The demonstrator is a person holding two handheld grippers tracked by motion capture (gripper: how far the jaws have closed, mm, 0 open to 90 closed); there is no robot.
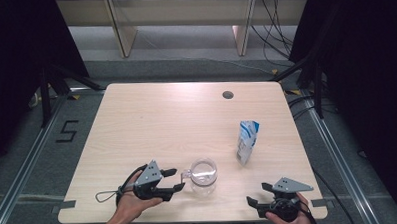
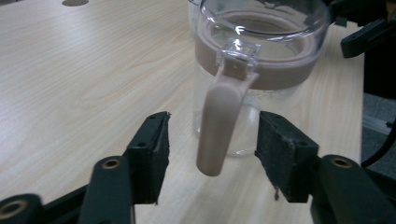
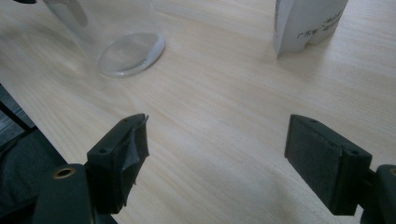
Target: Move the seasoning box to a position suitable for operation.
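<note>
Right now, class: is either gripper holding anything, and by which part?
Nothing is held. The left gripper stands open around the jug's handle without clamping it; the right gripper is open over bare table.

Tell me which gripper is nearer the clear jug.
Left. The left gripper has its open jaws on either side of the clear jug's handle; the right gripper sits apart, toward the table's near edge.

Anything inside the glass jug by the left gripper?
The jug looks empty: its clear base shows bare table through it. The pinkish band under the rim hides a narrow strip of the inside.
</note>
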